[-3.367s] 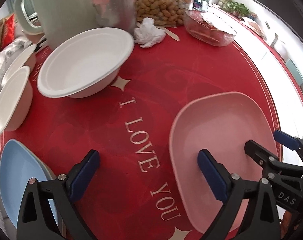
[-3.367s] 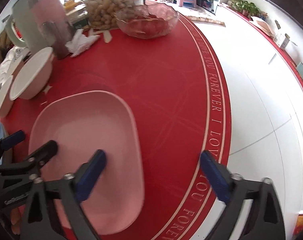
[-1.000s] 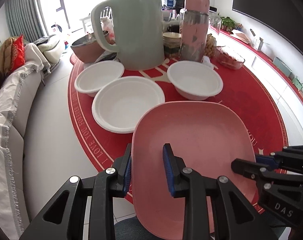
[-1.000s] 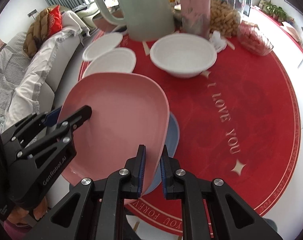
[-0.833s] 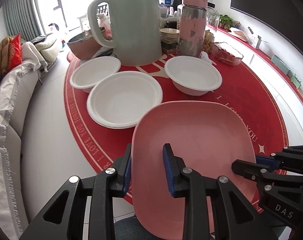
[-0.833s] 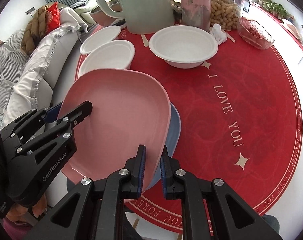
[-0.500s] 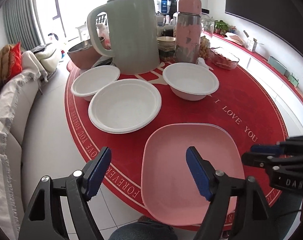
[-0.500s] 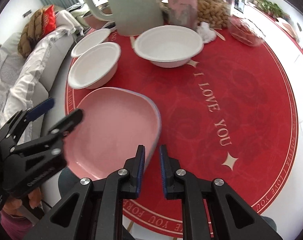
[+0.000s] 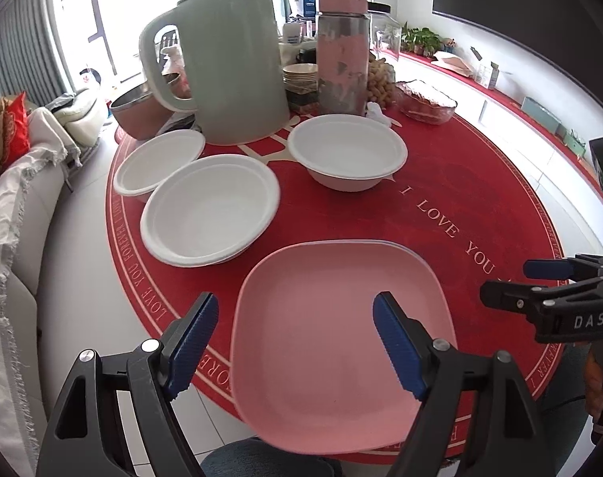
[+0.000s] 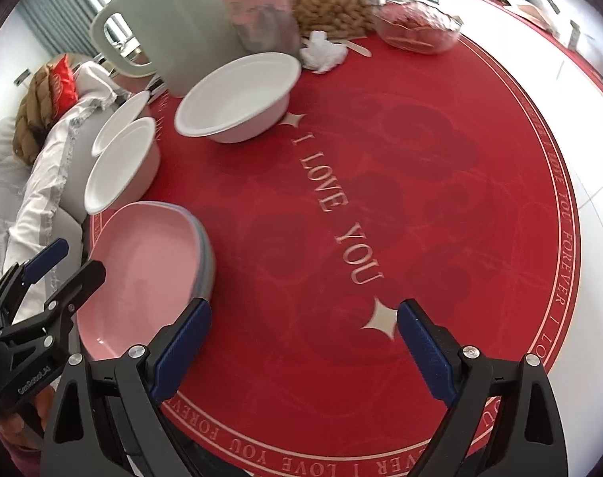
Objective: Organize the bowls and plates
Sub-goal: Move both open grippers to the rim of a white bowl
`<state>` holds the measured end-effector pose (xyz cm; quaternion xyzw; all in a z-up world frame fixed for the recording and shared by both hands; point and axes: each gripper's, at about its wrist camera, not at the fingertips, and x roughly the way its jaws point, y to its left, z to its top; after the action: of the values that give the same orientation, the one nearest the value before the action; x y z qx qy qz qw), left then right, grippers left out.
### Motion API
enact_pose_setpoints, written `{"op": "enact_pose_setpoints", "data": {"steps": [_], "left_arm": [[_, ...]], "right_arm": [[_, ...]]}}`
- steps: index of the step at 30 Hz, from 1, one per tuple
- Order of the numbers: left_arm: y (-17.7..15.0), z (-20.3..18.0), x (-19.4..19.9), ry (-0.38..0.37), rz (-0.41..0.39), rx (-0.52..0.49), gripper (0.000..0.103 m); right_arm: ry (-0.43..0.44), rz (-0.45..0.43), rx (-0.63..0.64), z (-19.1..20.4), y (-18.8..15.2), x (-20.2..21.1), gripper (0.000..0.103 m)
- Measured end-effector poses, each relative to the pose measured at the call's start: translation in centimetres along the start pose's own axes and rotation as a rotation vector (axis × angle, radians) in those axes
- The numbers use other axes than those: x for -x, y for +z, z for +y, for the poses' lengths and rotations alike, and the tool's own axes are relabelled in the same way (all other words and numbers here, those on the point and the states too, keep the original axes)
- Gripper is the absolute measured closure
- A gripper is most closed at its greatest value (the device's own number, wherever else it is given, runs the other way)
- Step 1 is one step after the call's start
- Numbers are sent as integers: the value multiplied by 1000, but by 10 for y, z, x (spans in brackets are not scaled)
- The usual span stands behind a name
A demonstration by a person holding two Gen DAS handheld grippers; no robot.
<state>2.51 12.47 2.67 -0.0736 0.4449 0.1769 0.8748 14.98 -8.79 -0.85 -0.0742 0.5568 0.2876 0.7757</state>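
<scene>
Both grippers angled down, jaws just opened, pink plate (image 9: 341, 326) released.

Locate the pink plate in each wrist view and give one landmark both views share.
Left wrist: pink plate sits bottom centre, at the table's near edge.
Right wrist: pink plate lies at the left, stacked on another plate.
Shared landmark: the green kettle at the far side of the table.

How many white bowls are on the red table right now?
3. One white bowl sits in front of the pink bottle; two more overlap left of the green kettle, the nearer over the farther. Others could be hidden behind the kettle.
</scene>
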Motion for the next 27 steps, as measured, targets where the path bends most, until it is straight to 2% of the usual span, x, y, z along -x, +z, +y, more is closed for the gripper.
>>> {"op": "enact_pose_setpoints", "data": {"steps": [9, 12, 21, 27], "left_arm": [[12, -18, -12, 16, 29, -11, 20], [21, -21, -16, 0, 43, 6, 20], [76, -17, -19, 29, -2, 34, 20], [123, -6, -40, 92, -13, 23, 20]], "right_arm": [[33, 1, -48, -24, 7, -2, 8], [31, 6, -44, -29, 15, -4, 8], [-3, -49, -30, -32, 66, -2, 8], [-18, -70, -25, -21, 109, -11, 8]]}}
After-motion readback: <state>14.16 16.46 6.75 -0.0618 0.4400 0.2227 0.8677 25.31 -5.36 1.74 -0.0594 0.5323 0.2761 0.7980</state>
